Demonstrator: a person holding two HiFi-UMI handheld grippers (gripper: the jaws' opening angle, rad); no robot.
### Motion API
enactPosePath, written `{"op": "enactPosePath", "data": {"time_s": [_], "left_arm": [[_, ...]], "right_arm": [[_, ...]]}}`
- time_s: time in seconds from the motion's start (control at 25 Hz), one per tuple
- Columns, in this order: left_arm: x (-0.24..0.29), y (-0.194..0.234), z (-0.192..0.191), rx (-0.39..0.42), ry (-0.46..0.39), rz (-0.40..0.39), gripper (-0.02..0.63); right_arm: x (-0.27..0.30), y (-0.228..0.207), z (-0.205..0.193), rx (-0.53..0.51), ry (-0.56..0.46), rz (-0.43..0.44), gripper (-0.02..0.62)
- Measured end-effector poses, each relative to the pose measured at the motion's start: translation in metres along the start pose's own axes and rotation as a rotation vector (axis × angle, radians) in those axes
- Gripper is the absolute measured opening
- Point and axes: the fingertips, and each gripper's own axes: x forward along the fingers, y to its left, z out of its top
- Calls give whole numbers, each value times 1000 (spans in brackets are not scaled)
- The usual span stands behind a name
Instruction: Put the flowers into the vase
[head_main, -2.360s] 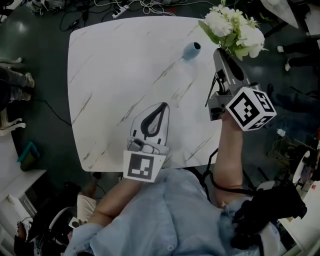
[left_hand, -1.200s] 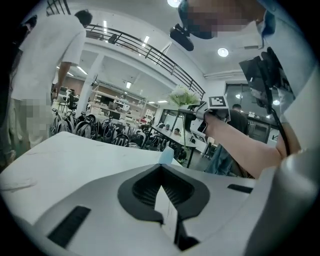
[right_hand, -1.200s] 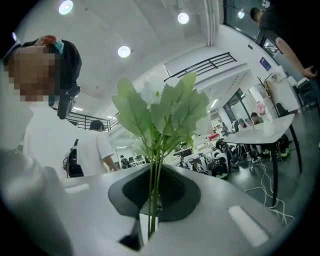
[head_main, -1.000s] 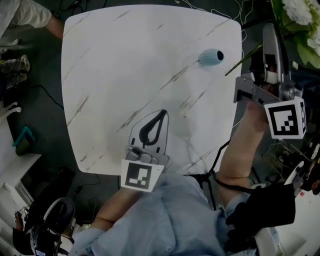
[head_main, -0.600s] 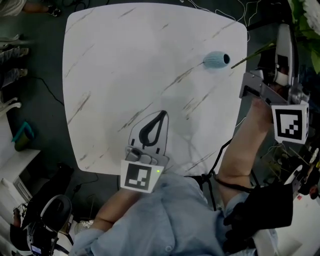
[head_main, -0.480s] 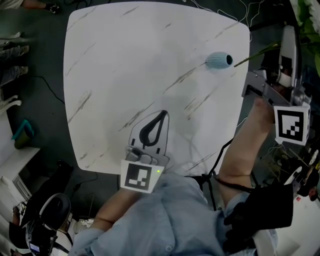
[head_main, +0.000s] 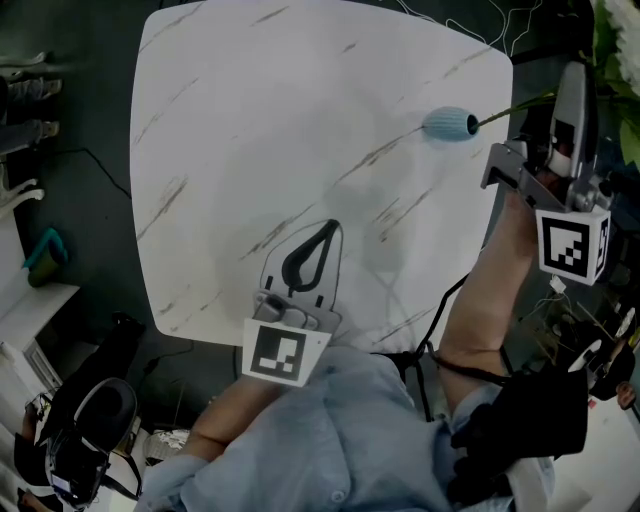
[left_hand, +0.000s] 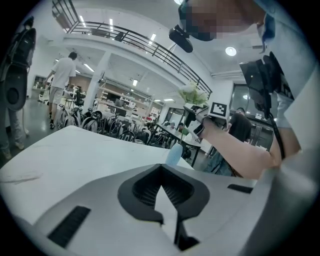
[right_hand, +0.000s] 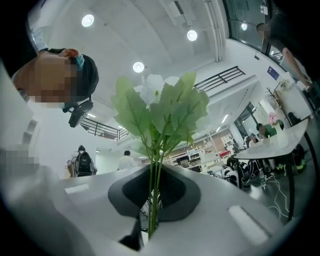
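Closing on the vase (head_main: 448, 124), the cut ends of the flowers (right_hand: 160, 105) now meet its mouth, which faces 3 o'clock in the head view. The thin green stem runs from there toward 2 o'clock, up to the right gripper (right_hand: 154, 175). That gripper's jaws are clenched on the bundle of stems, with leaves and a white bloom standing above them in its own view. By my judgement the insertion is just starting. Whether the tips are already inside the neck or only touching the rim cannot be told from here, so the stems probably need to slide further in before the grasp is let go. The vase stands near the 2 o'clock corner of the white marbled table (head_main: 250, 120). The left gripper (head_main: 322, 232) lies on the table at about 6 o'clock, well apart from the vase, its jaws together on nothing. Against the earliest head view, the blooms then hung in full sight beyond the vase at 1 o'clock, with the stems not yet aimed. A second ago the stem end sat beside the vase toward 4 o'clock, clear of the mouth. Since then it has crept up to the opening, the blooms have slid almost out of frame, and the left gripper has kept its place.
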Motion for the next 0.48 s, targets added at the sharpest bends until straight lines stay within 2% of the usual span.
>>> {"op": "enactPosePath", "data": {"time_s": [0.48], "left_arm": [[1,0,-1,-3,1,-5,5]], "right_arm": [[-22,-10,-67,28,134,-35,8]]}}
